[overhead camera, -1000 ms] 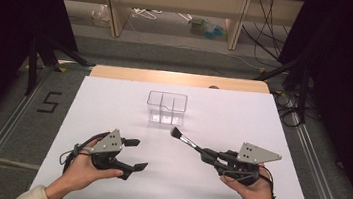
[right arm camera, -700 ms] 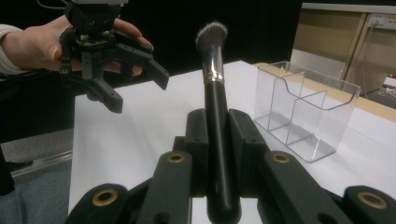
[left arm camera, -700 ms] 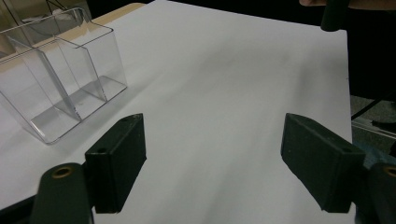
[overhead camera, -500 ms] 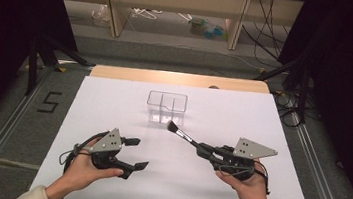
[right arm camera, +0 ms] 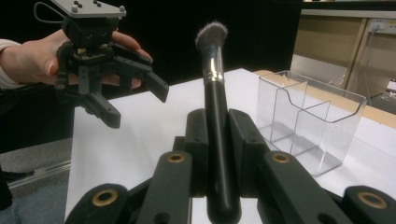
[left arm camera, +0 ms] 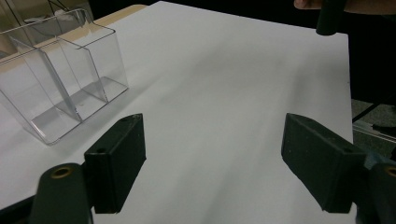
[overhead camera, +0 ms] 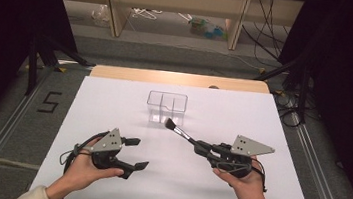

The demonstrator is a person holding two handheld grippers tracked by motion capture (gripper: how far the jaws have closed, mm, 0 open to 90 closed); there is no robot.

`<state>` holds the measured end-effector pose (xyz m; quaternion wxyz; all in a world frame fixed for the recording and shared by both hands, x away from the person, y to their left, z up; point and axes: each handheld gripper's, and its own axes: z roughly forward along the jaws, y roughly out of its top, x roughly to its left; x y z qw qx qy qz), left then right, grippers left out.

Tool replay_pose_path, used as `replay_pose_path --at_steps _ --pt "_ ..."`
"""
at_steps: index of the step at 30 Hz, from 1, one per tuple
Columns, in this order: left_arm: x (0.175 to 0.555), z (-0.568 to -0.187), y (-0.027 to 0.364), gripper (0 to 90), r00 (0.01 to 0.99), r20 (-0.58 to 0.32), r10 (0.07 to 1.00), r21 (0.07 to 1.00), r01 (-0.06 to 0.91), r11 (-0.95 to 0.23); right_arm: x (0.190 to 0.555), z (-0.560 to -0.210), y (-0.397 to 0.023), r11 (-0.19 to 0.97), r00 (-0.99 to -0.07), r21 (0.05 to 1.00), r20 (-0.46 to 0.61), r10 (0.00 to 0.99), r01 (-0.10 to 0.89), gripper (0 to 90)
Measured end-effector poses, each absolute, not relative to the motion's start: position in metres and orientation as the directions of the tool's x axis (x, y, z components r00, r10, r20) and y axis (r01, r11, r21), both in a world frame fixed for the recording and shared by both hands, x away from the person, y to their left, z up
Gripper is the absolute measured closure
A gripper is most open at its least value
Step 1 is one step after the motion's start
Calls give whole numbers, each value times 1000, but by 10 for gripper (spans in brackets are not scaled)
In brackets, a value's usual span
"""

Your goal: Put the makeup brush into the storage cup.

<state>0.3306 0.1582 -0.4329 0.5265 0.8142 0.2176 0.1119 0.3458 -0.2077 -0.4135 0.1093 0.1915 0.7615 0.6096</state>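
Observation:
A black makeup brush [overhead camera: 180, 132] [right arm camera: 215, 130] with a silver collar is clamped between the jaws of my right gripper [overhead camera: 204, 147] [right arm camera: 217, 144], its bristles aimed toward the clear plastic box [overhead camera: 166, 106] [right arm camera: 310, 119] [left arm camera: 60, 70]. The box stands upright at the middle of the white table and has a divider inside; nothing lies in it. My left gripper [overhead camera: 136, 153] [left arm camera: 215, 163] hovers at the front left with its jaws wide apart and nothing between them. It also appears in the right gripper view [right arm camera: 135, 100], held in a hand.
The white sheet [overhead camera: 114, 97] covers the table, with a wooden strip [overhead camera: 177, 78] along its far edge. Black curtains flank both sides. Shelving with clutter stands beyond the table.
My right gripper has drifted slightly left and forward with the brush, bringing the bristles nearer the clear box. The left gripper has stayed put.

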Motion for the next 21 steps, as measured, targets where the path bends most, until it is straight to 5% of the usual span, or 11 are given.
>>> replay_pose_path --at_steps 21 --pt "330 -434 153 219 881 -72 468 907 253 -338 351 -414 -195 165 -905 972 84 416 166 794"
